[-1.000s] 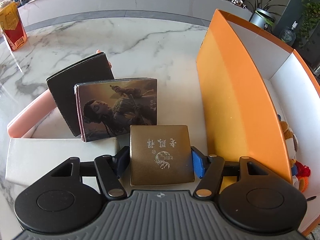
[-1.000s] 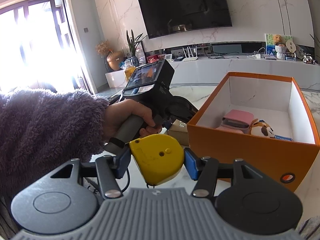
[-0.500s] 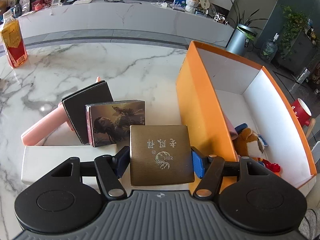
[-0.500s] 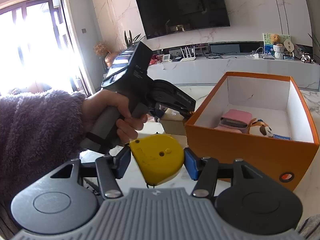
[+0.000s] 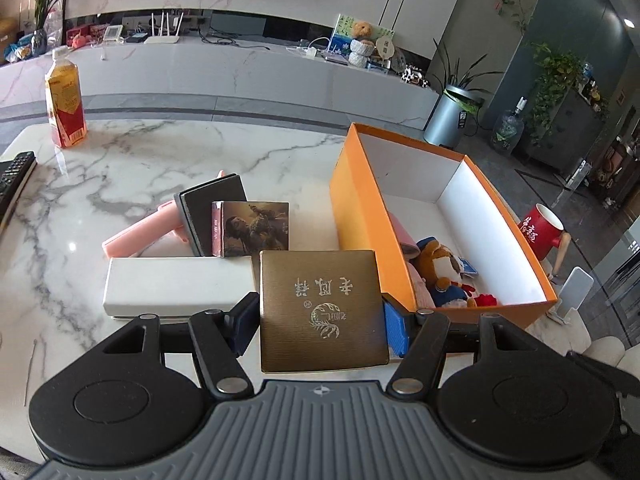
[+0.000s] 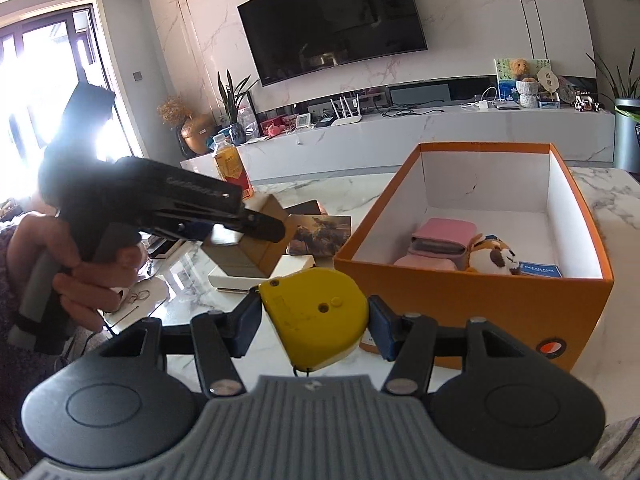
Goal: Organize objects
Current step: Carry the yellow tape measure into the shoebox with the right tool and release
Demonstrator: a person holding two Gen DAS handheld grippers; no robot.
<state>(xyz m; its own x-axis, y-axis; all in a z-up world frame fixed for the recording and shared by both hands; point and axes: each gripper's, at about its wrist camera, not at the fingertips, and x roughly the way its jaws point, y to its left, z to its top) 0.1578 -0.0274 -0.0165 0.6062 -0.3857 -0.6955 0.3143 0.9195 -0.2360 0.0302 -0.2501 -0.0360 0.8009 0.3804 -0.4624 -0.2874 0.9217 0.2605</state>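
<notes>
My left gripper [image 5: 320, 322] is shut on a bronze square box [image 5: 320, 308] with pale characters on its lid, held in the air to the left of the orange box [image 5: 360, 216]. The right wrist view shows that same bronze box [image 6: 244, 244] raised above the marble table. My right gripper [image 6: 314, 324] is shut on a yellow tape measure [image 6: 316, 318], in front of the orange box [image 6: 472, 304]. Inside the orange box lie a pink wallet [image 6: 442, 236], a plush tiger [image 6: 494, 258] and a blue card [image 6: 540, 269].
On the marble table [image 5: 120, 160] lie a white long box [image 5: 176, 286], a picture box [image 5: 256, 229], a dark box [image 5: 212, 212] and a pink case [image 5: 140, 236]. A drink bottle [image 5: 66, 108] stands far left, a remote [image 5: 12, 180] at the left edge. A red cup [image 5: 538, 230] sits beyond the orange box.
My left gripper has risen and pulled back with the bronze box, so the table items look smaller and the orange box's inside shows. The right gripper has stayed put with the tape measure.
</notes>
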